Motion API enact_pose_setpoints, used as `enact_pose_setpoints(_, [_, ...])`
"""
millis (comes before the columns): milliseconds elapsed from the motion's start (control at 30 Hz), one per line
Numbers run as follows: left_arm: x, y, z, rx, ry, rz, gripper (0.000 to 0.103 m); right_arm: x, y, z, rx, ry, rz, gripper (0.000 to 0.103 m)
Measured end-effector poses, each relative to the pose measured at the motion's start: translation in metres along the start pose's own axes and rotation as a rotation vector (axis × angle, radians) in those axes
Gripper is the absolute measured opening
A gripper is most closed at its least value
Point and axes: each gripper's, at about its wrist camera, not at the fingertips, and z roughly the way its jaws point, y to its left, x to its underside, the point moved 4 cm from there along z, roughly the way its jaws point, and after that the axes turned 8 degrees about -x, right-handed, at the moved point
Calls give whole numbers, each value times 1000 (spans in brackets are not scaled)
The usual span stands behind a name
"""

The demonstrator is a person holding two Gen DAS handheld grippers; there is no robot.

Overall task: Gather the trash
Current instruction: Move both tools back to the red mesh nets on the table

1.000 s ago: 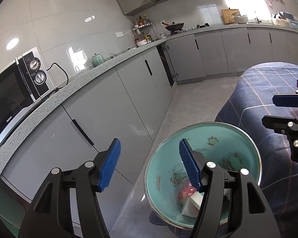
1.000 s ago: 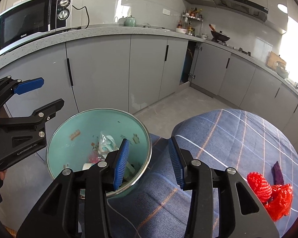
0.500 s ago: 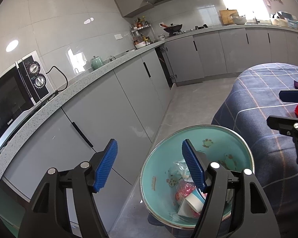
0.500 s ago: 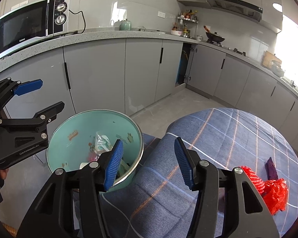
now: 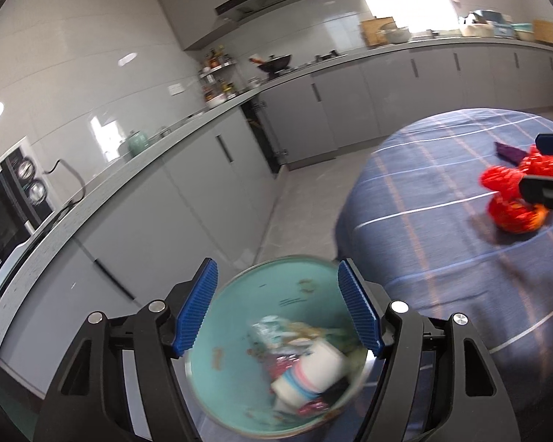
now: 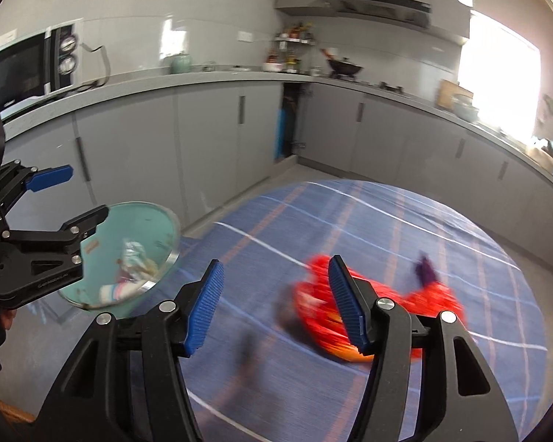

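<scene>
Red mesh (image 6: pixel 354 316) = next trash item. It lies crumpled on the blue check cloth (image 6: pixel 405 221) of the table, w/ a small purple scrap (image 6: pixel 425 269) just beside it on the far side. Both blurred in the right view, clearer in the left one, where the mesh (image 5: pixel 508 202) sits well apart from the bin.

Step in hand, by my read: going for the next piece, right tongs headed to the mesh.

Right tongs (image 6: pixel 276 305): jaws have just been opening, now about mid-wide, nothing between the pads, nothing held. Mesh shows behind the right-hand pad, not yet in the gap.

Left tongs (image 5: pixel 276 309): jaws wide apart, nothing gripped. They hang above the teal bin (image 5: pixel 239 368), pads either side of its mouth in the view but not touching the rim as far as I can tell. The bin stands just off the table edge and already holds a striped cup (image 5: pixel 309 375) + wrappers.

Next move prob needs: get the mesh centred between the right pads, come down low on it, close well in since mesh is soft and squashes. Risk: catching the cloth along w/ it. Then carry over to the bin mouth.
</scene>
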Motion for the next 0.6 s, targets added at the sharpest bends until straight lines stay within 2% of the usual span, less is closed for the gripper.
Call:
enact_pose_setpoints(167, [-15,-39,-6,50,-18,7,71,16,-50,-12,104,2,79,62])
enact_pose_setpoints(367, [-29,-77,-12,93,-46,26,77,22,-94,-8,209,-3,151,73])
enact_pose_setpoints(533, [-34,-84,-8,101,-43,18,78,26,-107,18,204,65,190,74])
enact_pose_setpoints(600, [-33,-83,-7,101,-41,18,78,32,-108,25,180,100,212,69])
